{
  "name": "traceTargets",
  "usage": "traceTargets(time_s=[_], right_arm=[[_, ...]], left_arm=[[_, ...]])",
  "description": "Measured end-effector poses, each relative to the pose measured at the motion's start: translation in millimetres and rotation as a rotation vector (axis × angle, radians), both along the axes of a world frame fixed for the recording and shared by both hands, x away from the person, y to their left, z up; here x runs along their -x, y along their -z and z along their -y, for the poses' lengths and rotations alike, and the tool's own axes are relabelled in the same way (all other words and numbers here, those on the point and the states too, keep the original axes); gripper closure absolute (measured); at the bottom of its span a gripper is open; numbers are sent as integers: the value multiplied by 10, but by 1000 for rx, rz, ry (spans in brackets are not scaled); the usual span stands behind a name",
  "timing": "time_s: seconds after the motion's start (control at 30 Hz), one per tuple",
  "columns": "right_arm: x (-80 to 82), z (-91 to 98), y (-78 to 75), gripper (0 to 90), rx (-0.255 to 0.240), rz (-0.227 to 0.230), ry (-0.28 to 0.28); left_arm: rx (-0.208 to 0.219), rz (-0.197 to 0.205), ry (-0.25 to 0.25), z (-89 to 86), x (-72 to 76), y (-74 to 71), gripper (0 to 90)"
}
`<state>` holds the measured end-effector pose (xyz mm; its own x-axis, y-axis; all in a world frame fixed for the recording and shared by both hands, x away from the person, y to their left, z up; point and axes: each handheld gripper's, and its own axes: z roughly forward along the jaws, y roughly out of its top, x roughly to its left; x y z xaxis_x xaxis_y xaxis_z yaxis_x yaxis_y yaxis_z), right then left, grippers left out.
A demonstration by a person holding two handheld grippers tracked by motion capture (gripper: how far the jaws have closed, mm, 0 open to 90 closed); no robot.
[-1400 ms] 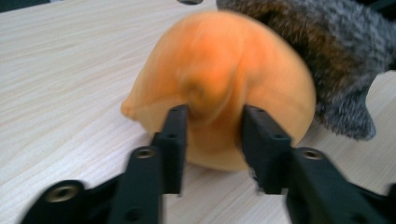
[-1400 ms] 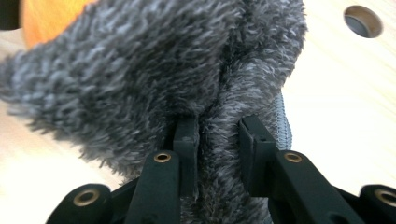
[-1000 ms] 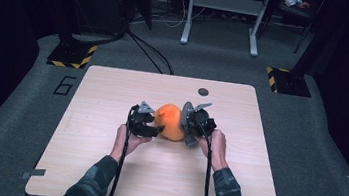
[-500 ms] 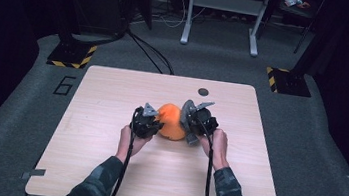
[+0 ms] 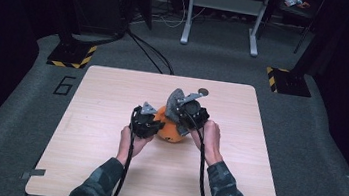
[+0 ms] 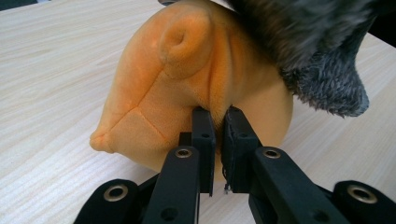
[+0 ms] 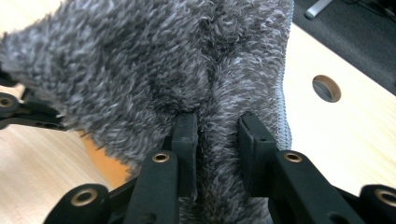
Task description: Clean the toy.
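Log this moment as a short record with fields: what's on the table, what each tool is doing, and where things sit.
surface: light wood table, round hole near far edge
item 1: orange plush toy, mid-table
item 2: grey fuzzy cloth, partly over the toy's top
left tool: jaws pinched on a fold of the orange plush toy
right tool: jaws clamped on the grey fuzzy cloth
hands: one on each tool, either side of the toy

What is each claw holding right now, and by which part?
The left claw pinches a fold of the orange plush toy low on its side. The right claw grips the grey fuzzy cloth by a bunched fold near its hemmed edge.
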<state>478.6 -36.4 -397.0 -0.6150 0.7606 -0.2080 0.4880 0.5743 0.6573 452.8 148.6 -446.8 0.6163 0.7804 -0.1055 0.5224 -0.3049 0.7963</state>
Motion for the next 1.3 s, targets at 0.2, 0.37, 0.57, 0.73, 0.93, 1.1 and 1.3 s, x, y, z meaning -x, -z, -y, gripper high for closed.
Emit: traceTargets(time_s=[0.2, 0.37, 0.57, 0.73, 0.93, 1.1, 1.3], right_arm=[[-35, 39, 85, 706, -14, -24, 6], [-28, 125, 177, 707, -5, -44, 16], [-39, 228, 340, 709, -4, -89, 45], [-61, 280, 453, 709, 4, -128, 67], [-129, 305, 710, 709, 8, -211, 114], [-208, 360, 890, 708, 23, -265, 113], [-176, 439, 620, 709, -22, -208, 140]], left_arm=[[7, -7, -7, -27, -27, 35, 843], [11, -7, -14, -35, -37, 48, 843], [7, -7, -13, -50, -44, 66, 842], [11, -6, -24, -56, -48, 87, 842], [11, -11, -26, -74, -51, 117, 842], [11, -13, -27, -77, -50, 116, 842], [14, -10, -28, -76, -44, 111, 841]])
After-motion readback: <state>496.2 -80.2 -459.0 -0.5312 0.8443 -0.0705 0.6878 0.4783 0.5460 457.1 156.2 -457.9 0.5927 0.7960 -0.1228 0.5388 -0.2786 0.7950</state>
